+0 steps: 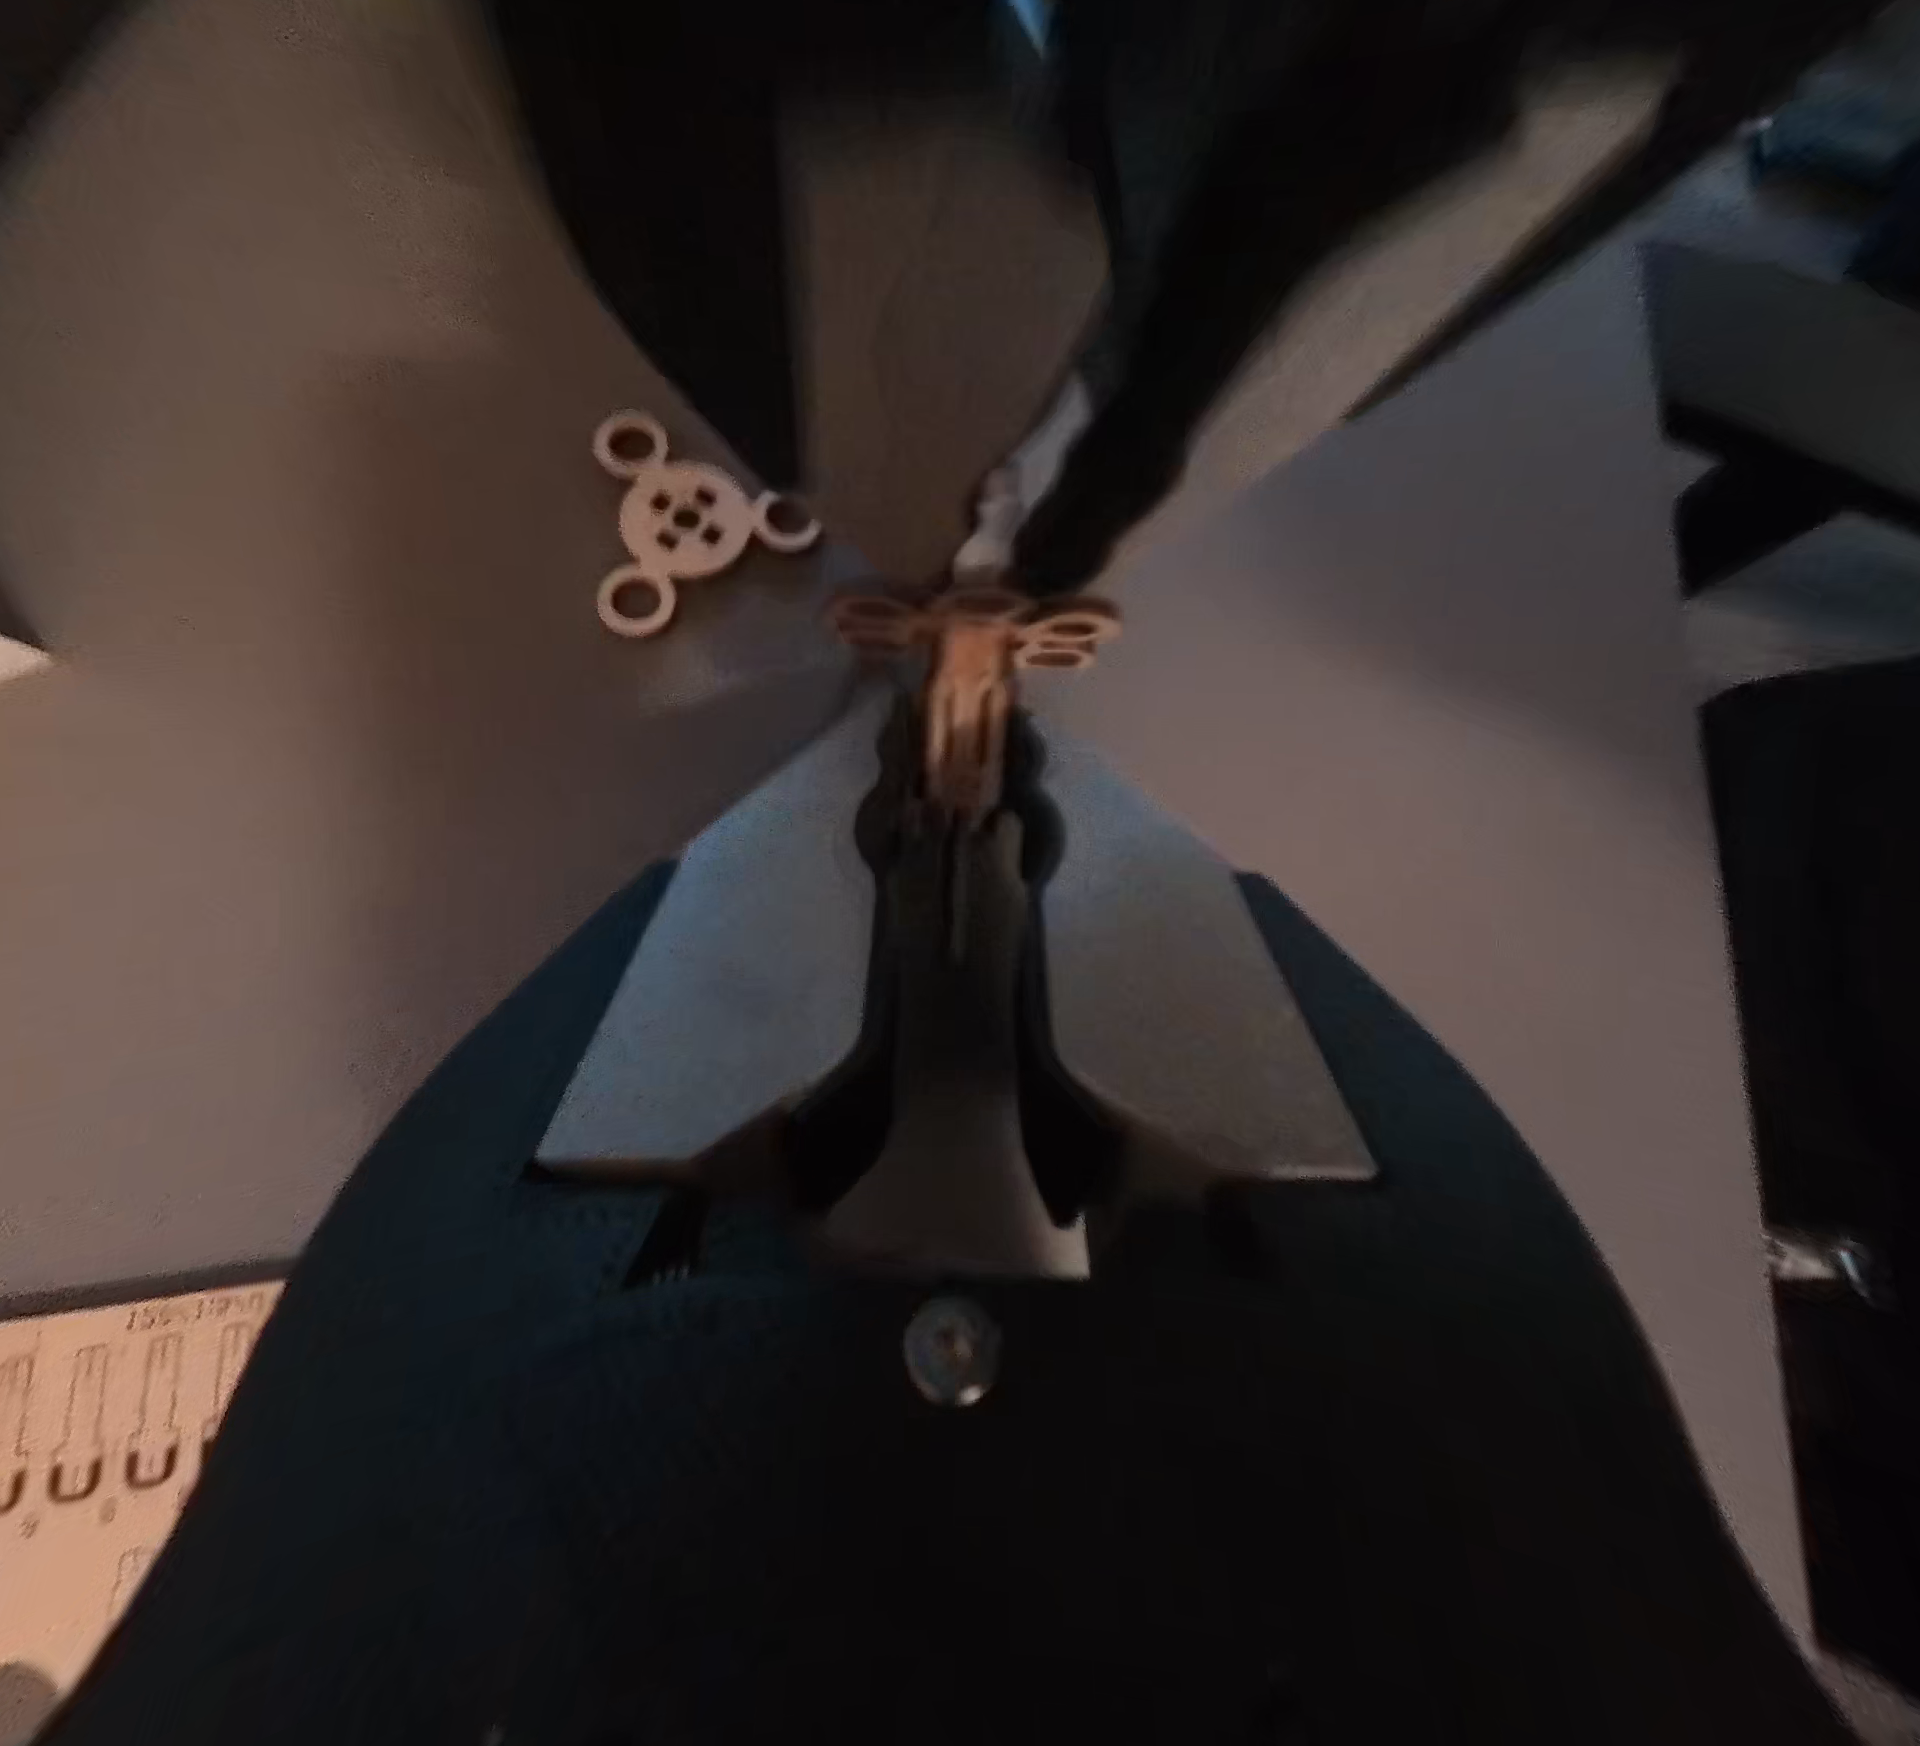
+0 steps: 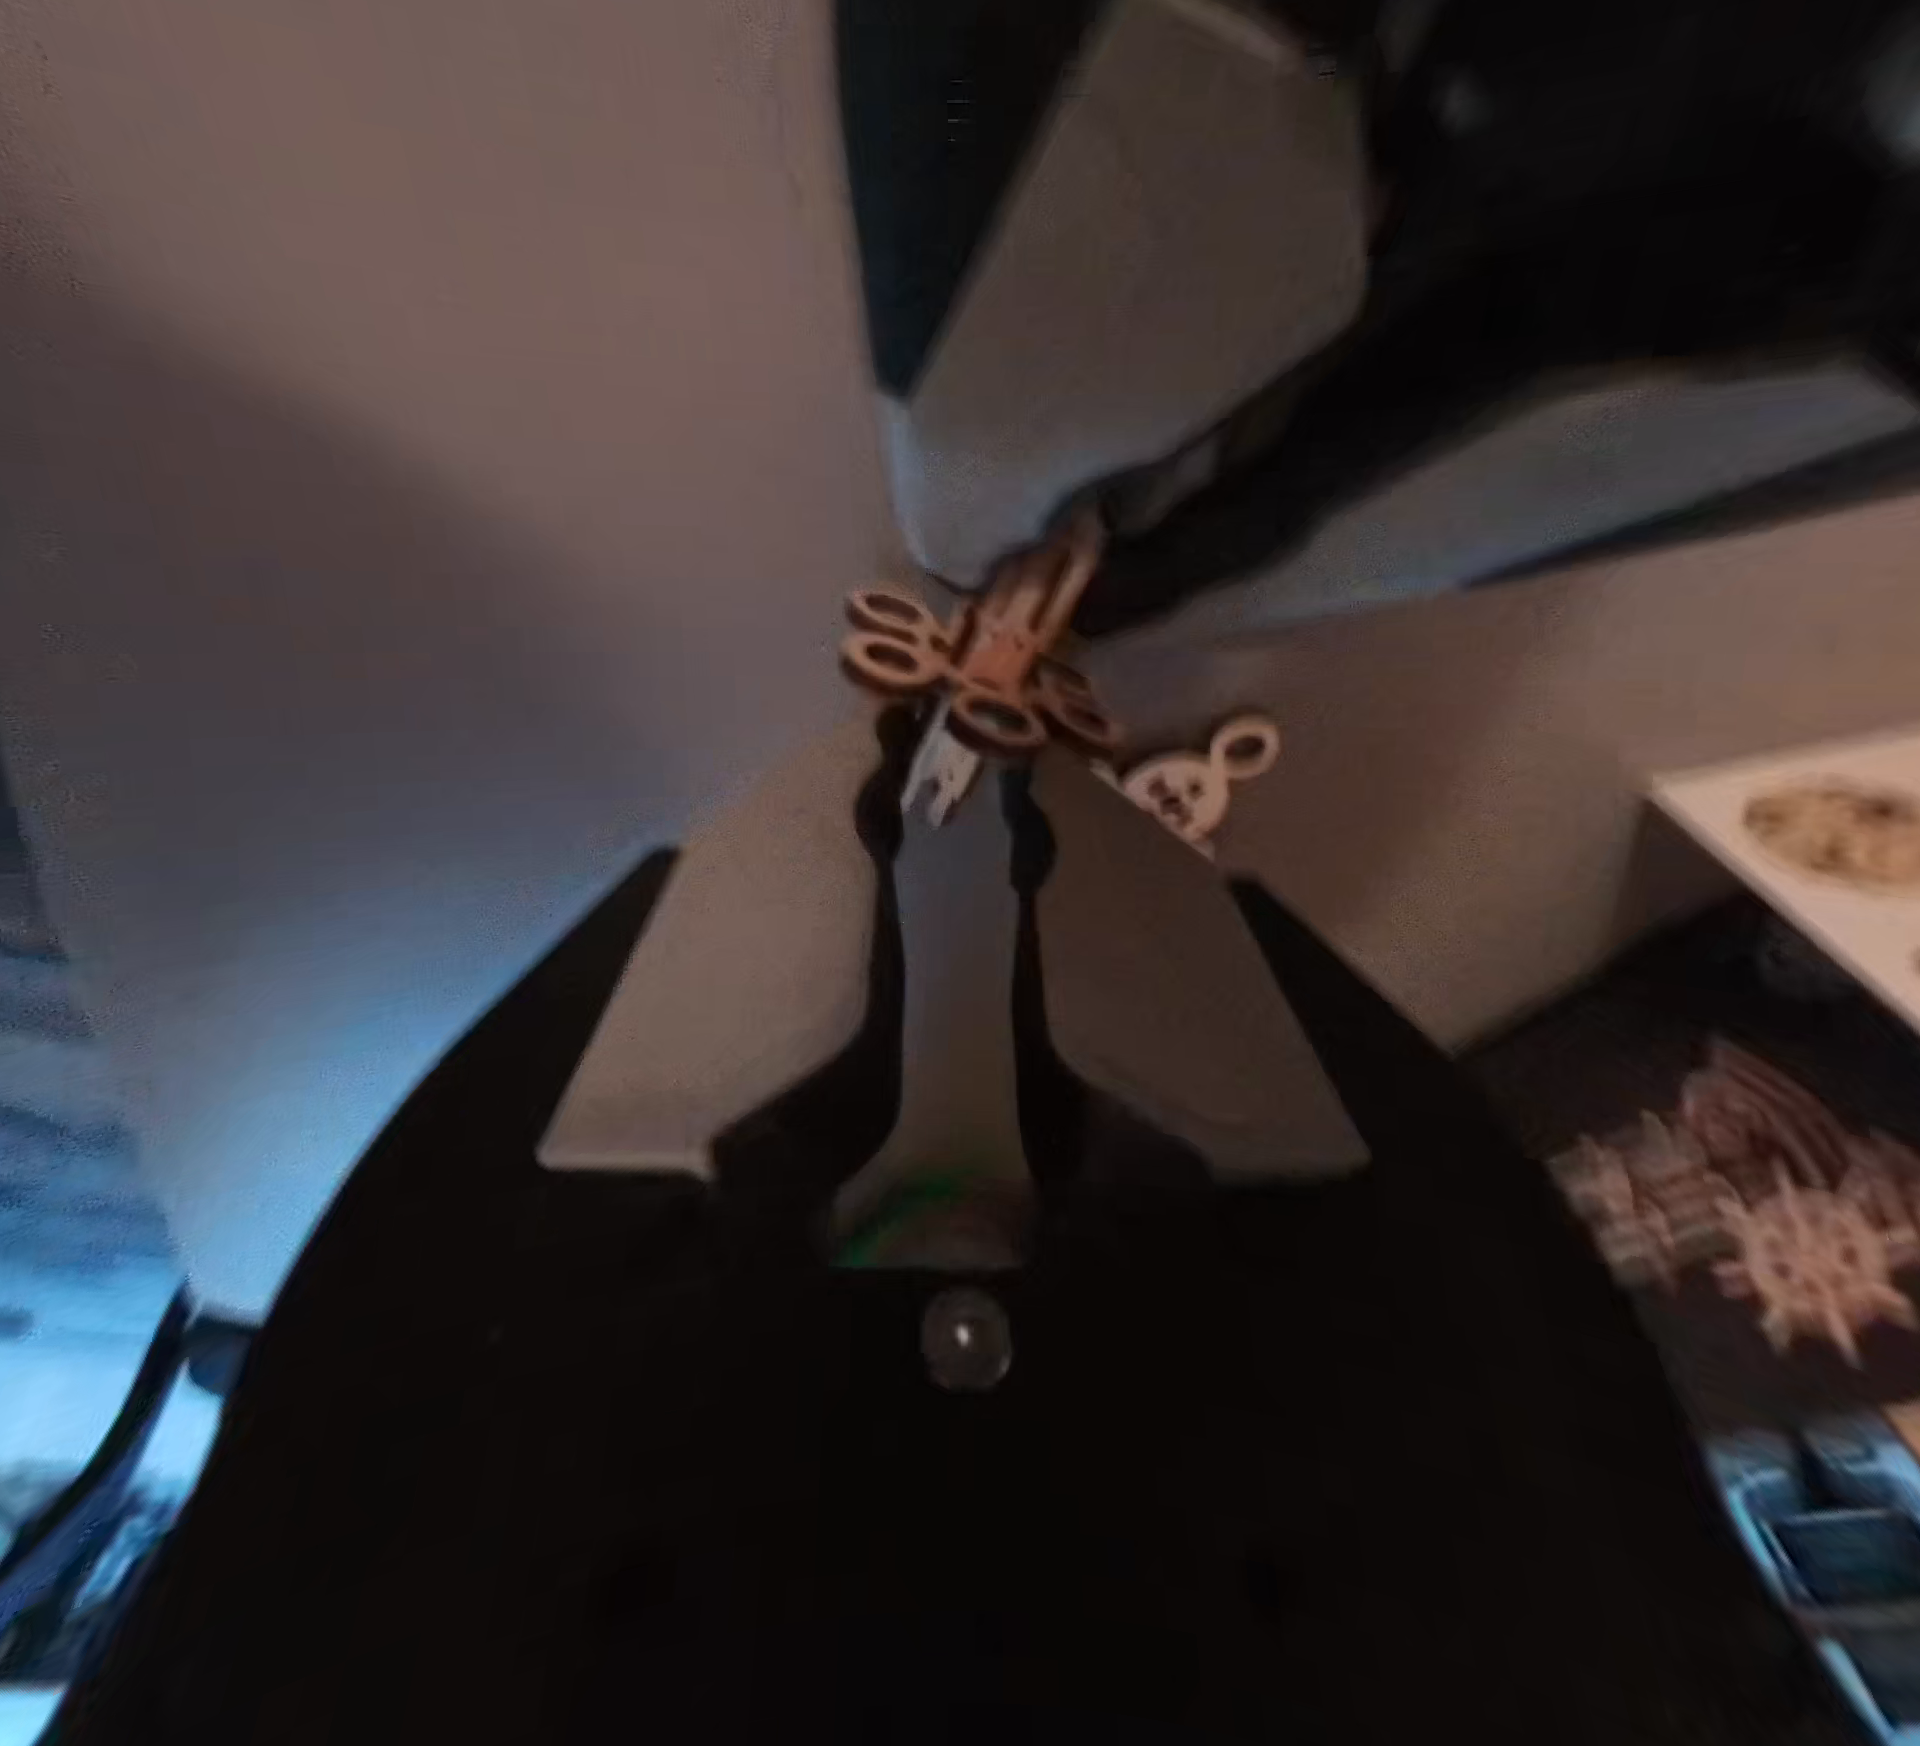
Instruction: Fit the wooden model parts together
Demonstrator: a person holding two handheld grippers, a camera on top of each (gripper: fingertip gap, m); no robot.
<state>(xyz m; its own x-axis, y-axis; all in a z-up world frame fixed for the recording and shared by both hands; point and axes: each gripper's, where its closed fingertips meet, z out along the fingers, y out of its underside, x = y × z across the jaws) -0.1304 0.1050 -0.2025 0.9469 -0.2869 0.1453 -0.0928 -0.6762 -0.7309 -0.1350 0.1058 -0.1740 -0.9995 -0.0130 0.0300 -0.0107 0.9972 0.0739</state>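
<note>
My left gripper point(image 1: 961, 740) is shut on the stem of a small wooden assembly point(image 1: 977, 647) that has a crosspiece of rings at its top. My right gripper point(image 2: 948, 766) is shut on a small pale wooden piece point(image 2: 940, 777) and holds its tip against the ringed crosspiece point(image 2: 977, 673). The two grippers meet tip to tip above the table. In the left wrist view the right gripper point(image 1: 1049, 533) comes in from the upper right. In the right wrist view the left gripper point(image 2: 1101, 543) comes in from the upper right. Both views are blurred.
A flat pale wooden disc with ring lobes point(image 1: 675, 522) lies on the grey table point(image 1: 312, 761) left of the grippers; it also shows in the right wrist view point(image 2: 1195, 782). A punched parts sheet point(image 1: 94, 1426) lies at lower left. More wooden parts point(image 2: 1766, 1229) lie at right.
</note>
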